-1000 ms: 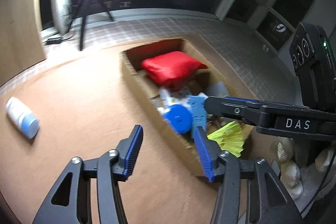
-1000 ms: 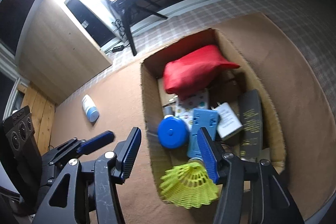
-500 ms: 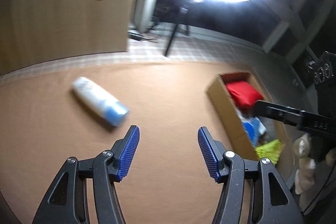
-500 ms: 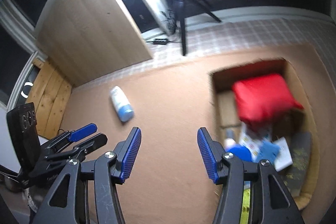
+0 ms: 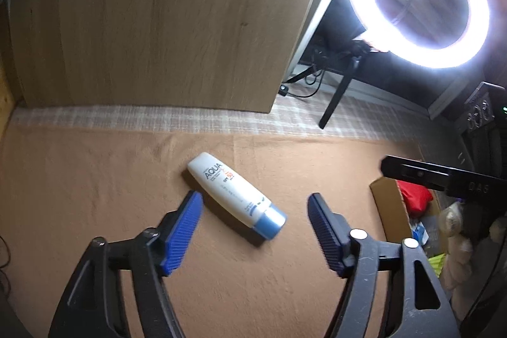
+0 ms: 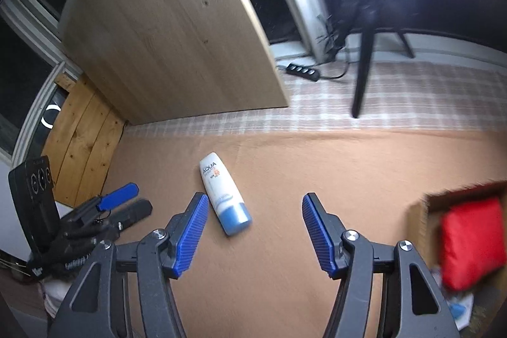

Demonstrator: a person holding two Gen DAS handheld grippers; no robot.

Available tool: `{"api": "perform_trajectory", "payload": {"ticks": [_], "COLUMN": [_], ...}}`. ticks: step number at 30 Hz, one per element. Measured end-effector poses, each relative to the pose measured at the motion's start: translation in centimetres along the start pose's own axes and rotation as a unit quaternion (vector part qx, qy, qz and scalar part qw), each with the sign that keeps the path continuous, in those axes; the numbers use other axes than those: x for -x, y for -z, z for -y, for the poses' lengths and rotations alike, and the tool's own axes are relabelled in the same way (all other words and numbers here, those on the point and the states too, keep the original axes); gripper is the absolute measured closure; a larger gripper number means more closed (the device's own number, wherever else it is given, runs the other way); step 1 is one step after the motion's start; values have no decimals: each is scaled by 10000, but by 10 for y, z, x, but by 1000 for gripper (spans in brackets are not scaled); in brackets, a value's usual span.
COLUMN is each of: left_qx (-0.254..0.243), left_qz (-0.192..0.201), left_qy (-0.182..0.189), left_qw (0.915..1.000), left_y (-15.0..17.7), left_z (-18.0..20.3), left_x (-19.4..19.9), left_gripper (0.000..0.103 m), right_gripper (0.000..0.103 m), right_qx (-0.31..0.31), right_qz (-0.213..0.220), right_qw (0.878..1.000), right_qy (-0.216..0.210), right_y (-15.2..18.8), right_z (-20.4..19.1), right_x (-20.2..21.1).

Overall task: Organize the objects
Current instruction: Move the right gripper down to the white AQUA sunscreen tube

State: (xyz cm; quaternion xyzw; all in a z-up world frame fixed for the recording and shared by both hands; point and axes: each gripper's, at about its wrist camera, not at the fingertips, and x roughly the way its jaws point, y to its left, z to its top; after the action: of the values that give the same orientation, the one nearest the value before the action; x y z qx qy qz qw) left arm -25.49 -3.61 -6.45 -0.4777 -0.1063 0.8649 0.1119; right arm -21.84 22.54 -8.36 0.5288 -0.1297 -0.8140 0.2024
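1. Lying on the brown mat [image 5: 95, 179] in the left wrist view, the AQUA sunscreen bottle [image 5: 236, 198] sits just ahead, between the spread, empty fingers of the left gripper [image 5: 253, 205]; the cardboard box [image 5: 391, 211] is off to its right.
2. Right wrist view: the right gripper [image 6: 253, 208] is spread and empty, with the bottle [image 6: 223, 195] just beside its left fingertip and the red pouch [image 6: 472, 239] in the box at far right.

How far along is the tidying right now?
Mostly done, by the look of it: the cardboard box already holds the red pouch and other items. In hand: nothing; the left gripper and right gripper both have open, empty jaws. Left: the white bottle lies on its side on the brown mat, outside the box.
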Motion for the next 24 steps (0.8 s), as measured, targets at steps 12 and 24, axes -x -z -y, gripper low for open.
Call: {"api": "perform_trajectory", "payload": {"ticks": [12,24], "left_qx": [317,453], "left_qz": [-636,-731], "left_qy": [156,403], "left_qw": [9974,9955], "left_y": [21,22], "left_z": [-19,-29], "left_x": [-85,-114], "left_gripper": [20,28], "right_gripper": [45,45], "right_qx": [-59,77], "right_qz": [-859,-1380], "right_qw": [9961,9893], "right_qy": [-170,-471], "right_y": [-13,-8], "right_z": [-9,-26], "right_x": [-114,-165]}}
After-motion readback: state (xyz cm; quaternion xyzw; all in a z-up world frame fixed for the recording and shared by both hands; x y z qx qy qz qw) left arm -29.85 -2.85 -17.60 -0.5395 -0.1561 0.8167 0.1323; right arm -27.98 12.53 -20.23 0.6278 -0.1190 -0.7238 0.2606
